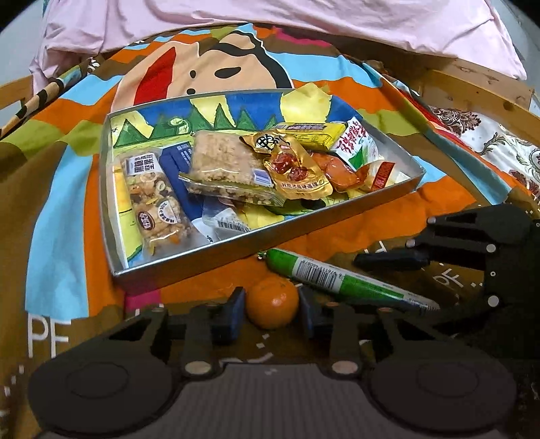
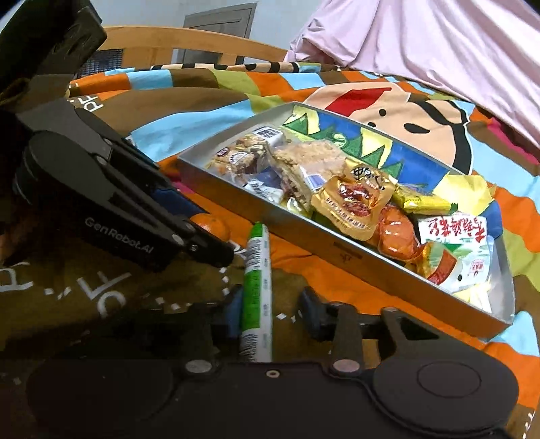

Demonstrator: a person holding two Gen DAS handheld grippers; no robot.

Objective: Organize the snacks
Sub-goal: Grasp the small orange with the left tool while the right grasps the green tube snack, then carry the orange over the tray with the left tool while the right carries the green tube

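A shallow silver box (image 1: 189,260) (image 2: 337,250) on the colourful bedspread holds several wrapped snacks: a nut bar (image 1: 155,202), a rice cake (image 1: 222,162), a gold packet (image 1: 293,169) (image 2: 354,199). In front of it lie a small orange (image 1: 272,302) (image 2: 211,225) and a green sausage stick (image 1: 347,282) (image 2: 257,287). My left gripper (image 1: 271,312) is open around the orange, a fingertip at each side. My right gripper (image 2: 270,314) is open around the sausage stick's near end, which lies close to the left finger (image 2: 233,312).
A pink sheet (image 1: 270,27) is bunched behind the box. A wooden bed frame (image 1: 472,87) (image 2: 175,40) runs along the bedspread's edge. Each gripper shows in the other's view: the right one (image 1: 472,250), the left one (image 2: 111,202).
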